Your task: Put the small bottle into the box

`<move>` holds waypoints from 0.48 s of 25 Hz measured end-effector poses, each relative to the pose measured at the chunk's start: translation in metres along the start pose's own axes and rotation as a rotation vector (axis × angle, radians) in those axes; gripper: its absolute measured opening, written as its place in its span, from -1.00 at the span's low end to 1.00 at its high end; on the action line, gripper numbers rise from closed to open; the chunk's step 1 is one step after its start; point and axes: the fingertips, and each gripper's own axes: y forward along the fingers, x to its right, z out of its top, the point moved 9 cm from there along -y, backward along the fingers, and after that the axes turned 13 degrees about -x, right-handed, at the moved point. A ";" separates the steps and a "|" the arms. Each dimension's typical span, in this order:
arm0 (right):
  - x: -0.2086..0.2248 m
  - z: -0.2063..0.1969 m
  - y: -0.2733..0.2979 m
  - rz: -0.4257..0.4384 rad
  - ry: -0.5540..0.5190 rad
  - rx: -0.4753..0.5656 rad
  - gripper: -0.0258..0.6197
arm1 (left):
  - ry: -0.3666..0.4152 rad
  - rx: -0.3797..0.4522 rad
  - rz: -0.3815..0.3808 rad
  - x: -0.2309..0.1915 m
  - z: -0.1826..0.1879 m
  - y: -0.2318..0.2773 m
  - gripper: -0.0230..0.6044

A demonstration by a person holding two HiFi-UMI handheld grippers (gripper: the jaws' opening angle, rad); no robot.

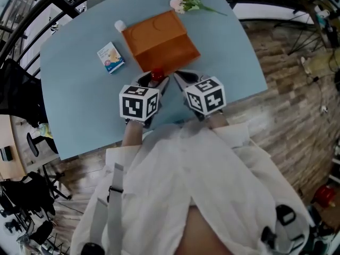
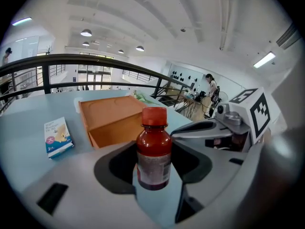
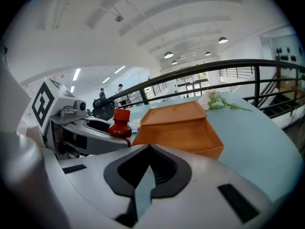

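Orange box sits in the upper middle of the head view on the pale blue table. As far as I can judge, its lid is tipped back and its hollow faces my side. The bottle is not in it yet. My left gripper is clamped on the bottle's brown body, and the red cap stands upright above the jaws. In the head view that cap shows at the frame's centre, just beside the box's near edge and still outside it. I cannot tell whether the bottle's base rests on the table or hangs clear of it.

My right gripper is just to the right of the left one. Its jaws are drawn together with only a sliver of table showing between them, and they grasp nothing.

A small blue-and-white carton lies left of the box, and flowers lie at the top of the frame, both well out of the way.

By my reckoning the pick-up is done and the placing is all still ahead. I have to carry the bottle forward over the near wall, lower it into the hollow and let go. The rim is the thing to watch, since a low pass could knock the base against it.
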 end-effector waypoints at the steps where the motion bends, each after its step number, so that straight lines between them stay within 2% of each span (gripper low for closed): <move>1: 0.002 -0.001 0.001 0.008 0.001 -0.007 -0.91 | -0.005 -0.009 0.004 0.001 -0.001 0.001 -0.24; 7: 0.000 -0.004 0.013 0.047 -0.008 -0.060 -0.91 | -0.023 -0.084 0.023 -0.004 -0.008 0.003 -0.24; 12: 0.001 -0.005 0.020 0.049 -0.024 -0.090 -0.91 | -0.019 -0.111 0.029 -0.011 -0.007 0.005 -0.24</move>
